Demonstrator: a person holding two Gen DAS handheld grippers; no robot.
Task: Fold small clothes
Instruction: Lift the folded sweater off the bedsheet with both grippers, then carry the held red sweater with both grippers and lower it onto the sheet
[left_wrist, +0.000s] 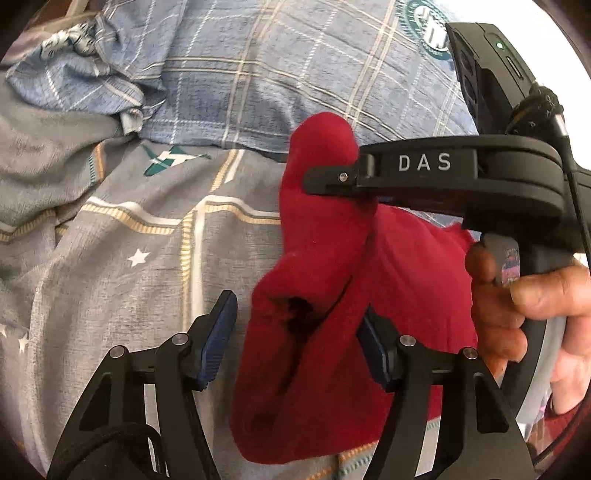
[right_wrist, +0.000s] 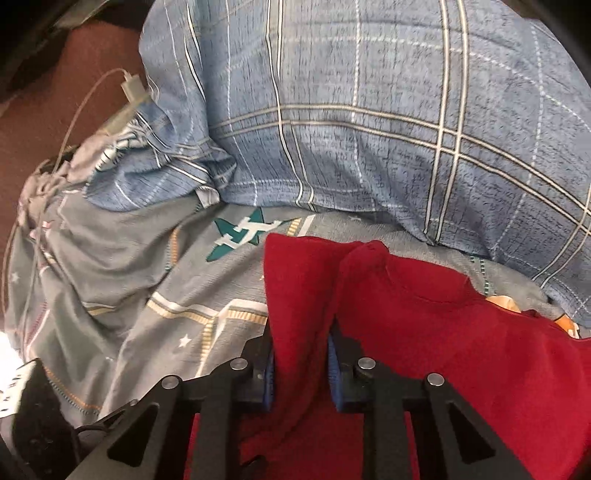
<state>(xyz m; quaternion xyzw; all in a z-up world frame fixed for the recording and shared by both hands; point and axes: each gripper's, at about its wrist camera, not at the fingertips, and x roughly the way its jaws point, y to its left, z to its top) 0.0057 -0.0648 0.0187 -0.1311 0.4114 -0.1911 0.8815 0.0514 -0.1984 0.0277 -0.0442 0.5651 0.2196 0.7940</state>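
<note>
Red knit fabric is filling the middle of both views: a small red garment (left_wrist: 325, 258) is lying partly on the grey patterned bedsheet (left_wrist: 122, 258) and partly lifted off it. From the left wrist camera, I am seeing a rolled, tube-like fold of the garment rising between the two blue-padded fingers of my left gripper (left_wrist: 295, 339); the jaws are standing wide apart, the right pad touching the cloth, the left pad clear of it, so this claw is gripping nothing. In the same view my right gripper (left_wrist: 332, 181) is reaching in from the right, its black finger marked DAS lying across the upper part of the fold, and my right hand (left_wrist: 532, 317) is wrapping around the handle. From the right wrist camera, the right gripper (right_wrist: 300, 363) is showing its jaws drawn close together with a thick raised fold of the red garment (right_wrist: 424, 332) pinched between the blue pads; the rest of the garment is spreading to the right over the bedsheet (right_wrist: 129, 288). Behind the garment, a blue plaid pillow (right_wrist: 369, 129) is resting on the sheet, with a teal star print (right_wrist: 240, 232) on the sheet just in front of it. At the left edge of the right wrist view, a white cable with a plug (right_wrist: 129, 96) is trailing over crumpled bedding, with a reddish-brown surface beyond it
</note>
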